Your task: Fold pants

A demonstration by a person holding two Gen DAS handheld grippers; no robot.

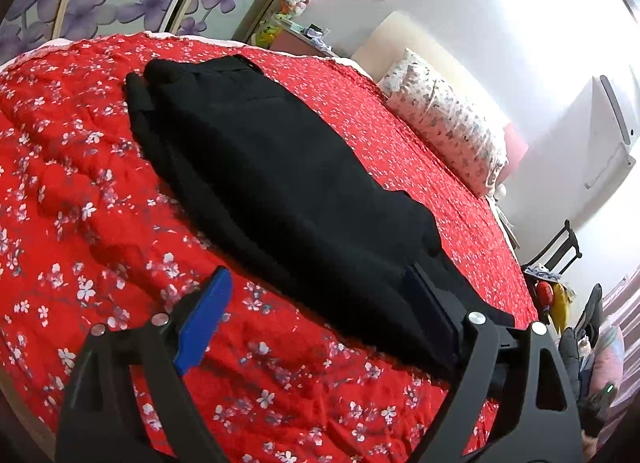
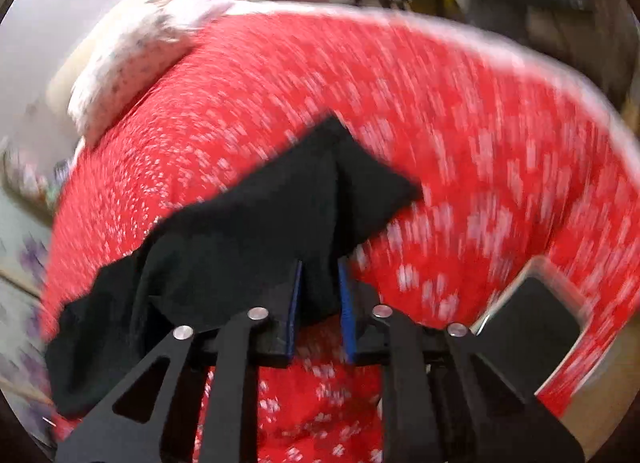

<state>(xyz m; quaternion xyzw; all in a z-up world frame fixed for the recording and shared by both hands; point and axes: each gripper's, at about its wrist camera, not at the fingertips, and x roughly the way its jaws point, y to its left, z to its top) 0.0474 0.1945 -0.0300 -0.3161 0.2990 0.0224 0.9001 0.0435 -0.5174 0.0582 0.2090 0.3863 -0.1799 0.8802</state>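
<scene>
Black fabric pants lie lengthwise-doubled on the red floral quilted bed; cross-fold outstanding, judging by right gripper jaws pinching one end, left gripper jaws spread, empty.

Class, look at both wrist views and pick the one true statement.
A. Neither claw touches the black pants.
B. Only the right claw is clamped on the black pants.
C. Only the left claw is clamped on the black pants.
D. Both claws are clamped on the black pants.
B: the right claw has its blue pads pinched on a fold of the black pants, while the left claw stands wide open over the red bedspread.
</scene>
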